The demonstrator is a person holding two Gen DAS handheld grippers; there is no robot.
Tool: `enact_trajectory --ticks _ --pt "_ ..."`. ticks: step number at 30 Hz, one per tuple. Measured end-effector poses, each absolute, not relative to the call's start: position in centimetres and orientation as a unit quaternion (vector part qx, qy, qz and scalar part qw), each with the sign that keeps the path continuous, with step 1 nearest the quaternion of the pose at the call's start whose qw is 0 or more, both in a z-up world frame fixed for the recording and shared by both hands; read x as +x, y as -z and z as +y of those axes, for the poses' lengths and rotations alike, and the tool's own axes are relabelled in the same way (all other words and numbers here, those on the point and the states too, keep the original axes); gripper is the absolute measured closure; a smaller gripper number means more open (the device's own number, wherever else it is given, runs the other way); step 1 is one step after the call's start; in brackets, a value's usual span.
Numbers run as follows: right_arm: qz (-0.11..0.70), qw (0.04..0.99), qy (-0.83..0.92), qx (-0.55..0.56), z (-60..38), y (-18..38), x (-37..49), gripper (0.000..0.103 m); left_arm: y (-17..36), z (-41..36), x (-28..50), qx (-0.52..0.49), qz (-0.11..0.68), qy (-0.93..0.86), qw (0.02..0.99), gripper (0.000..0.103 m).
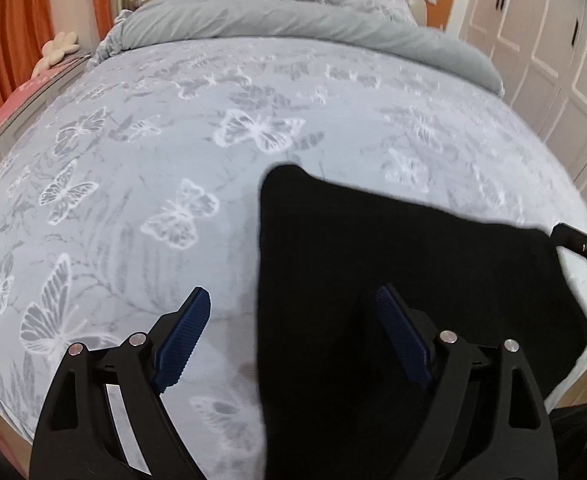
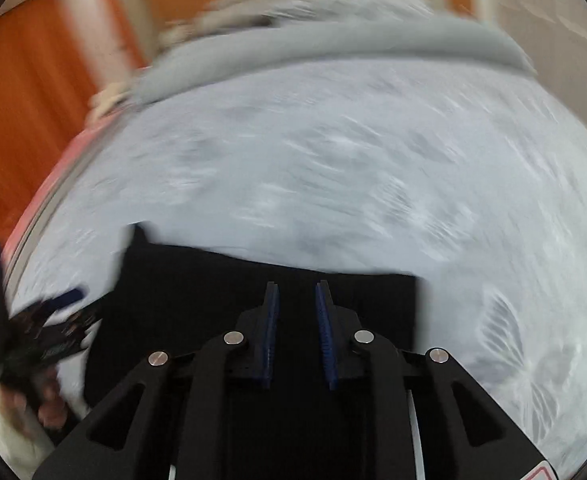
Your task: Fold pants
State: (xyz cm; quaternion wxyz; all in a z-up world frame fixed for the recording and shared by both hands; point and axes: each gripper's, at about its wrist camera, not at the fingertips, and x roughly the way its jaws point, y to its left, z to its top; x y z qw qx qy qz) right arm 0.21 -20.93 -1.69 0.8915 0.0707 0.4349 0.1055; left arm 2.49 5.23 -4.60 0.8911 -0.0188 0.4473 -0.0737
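Black fabric pants, already folded to a compact dark rectangle, lying flat on the bed with the pale grey butterfly-print sheet, toward the near edge of that bed and well short of the rolled grey duvet at its far end.

Left hand-held gripper released, jaws spread wide, one blue ribbed pad over bare sheet, the other over the pants' left edge; nothing held.

Right hand-held gripper nearly clenched over the middle of the pants, a narrow gap between the pads; whether cloth is pinched there cannot be told, the right wrist view being blurred.

Probably a late fold or a final smoothing in hand. Next move likely calls for closing on an edge and carrying it over squarely, without dragging the layers beneath.

No brand, label or writing readable.
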Motion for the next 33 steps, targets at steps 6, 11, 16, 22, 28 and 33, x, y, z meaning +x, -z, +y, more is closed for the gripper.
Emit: enact_trajectory --ticks 6,11,16,22,28,33 --pt "0.484 0.87 -0.079 0.052 -17.6 5.4 2.4 0.081 3.8 9.3 2.3 -0.041 0.445 0.02 0.894 0.015" --pt "0.469 0.862 -0.193 0.013 -8.0 3.3 4.3 0.081 3.1 11.4 1.7 -0.027 0.434 -0.003 0.901 0.015" --pt "0.505 0.848 -0.162 0.001 -3.5 9.3 10.3 0.084 3.0 12.8 1.2 -0.031 0.433 -0.007 0.901 0.015" --pt "0.491 0.855 -0.165 0.039 -3.5 7.3 10.6 0.086 3.0 12.8 1.2 -0.034 0.439 0.005 0.898 0.015" --pt "0.493 0.856 -0.153 0.026 -3.5 8.7 9.2 0.087 3.0 11.2 1.1 -0.024 0.439 0.013 0.898 0.015" --pt "0.441 0.887 -0.123 0.062 -10.1 2.7 3.6 0.081 3.1 9.7 1.1 -0.016 0.441 0.023 0.897 0.015"
